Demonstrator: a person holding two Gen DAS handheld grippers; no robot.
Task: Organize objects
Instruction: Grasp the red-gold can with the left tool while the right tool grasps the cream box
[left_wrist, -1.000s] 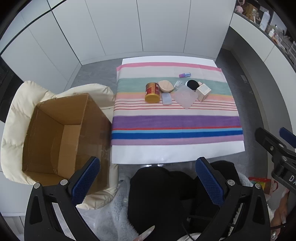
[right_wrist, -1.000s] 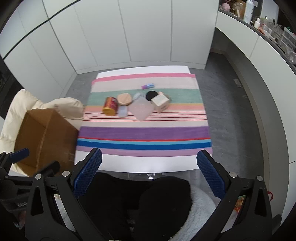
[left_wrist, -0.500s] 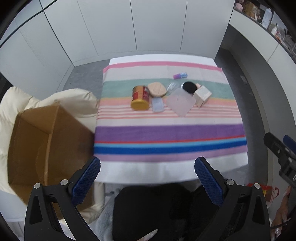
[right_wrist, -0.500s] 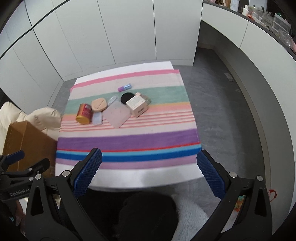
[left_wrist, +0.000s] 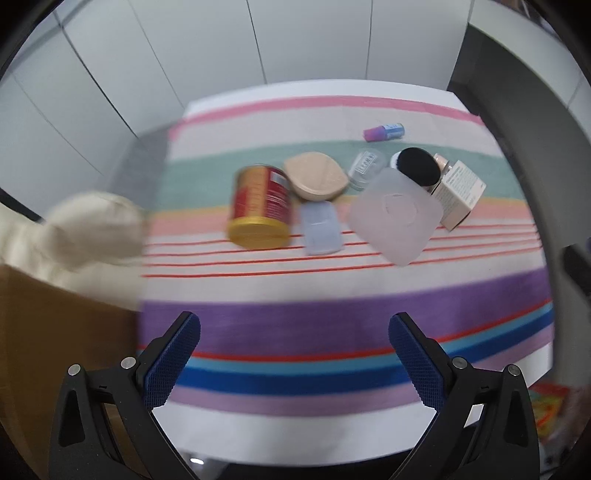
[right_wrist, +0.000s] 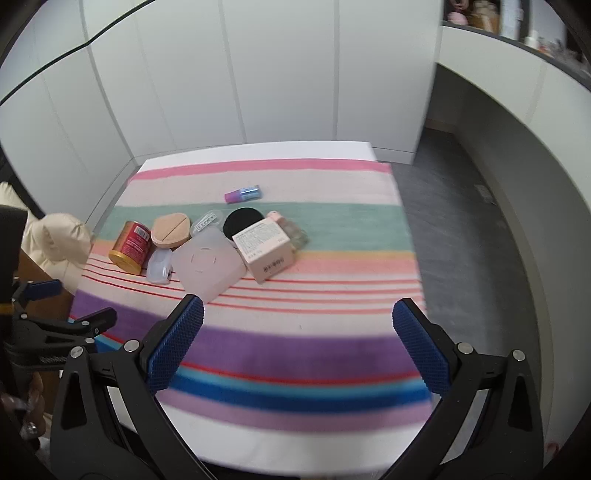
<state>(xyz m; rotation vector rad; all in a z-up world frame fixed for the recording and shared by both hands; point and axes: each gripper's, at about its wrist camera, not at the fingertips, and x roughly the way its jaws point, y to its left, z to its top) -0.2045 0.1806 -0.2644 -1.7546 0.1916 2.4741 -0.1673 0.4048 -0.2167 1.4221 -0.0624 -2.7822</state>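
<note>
Both tongs wide, nothing between the pads. Left gripper and right gripper hover over the near purple and blue bands of the striped cloth, fingers aimed toward 12 o'clock, tilted down at the table. Neither touches anything.

Cardboard box sits off the table edge at 9 o'clock in the left view, against a cream cushion; likely the destination.

Cluster of small items lies further out, mid-cloth, toward 12 o'clock:
- Red can, on its side, gold end toward camera. Rigid, probably the heaviest; will roll. Grip across the cylinder wall.
- Small clear case just beside it, touching. Light, slick plastic.
- Frosted square container, smooth, light; take by opposite edges.
- Tan puff, soft, compressible.
- Pale carton, stiff card, flat sides suit the pads; crushes if squeezed hard.
- Black round lid, behind the carton.

Farthest: small purple-blue tube, lying alone, well apart from the cluster.
</note>
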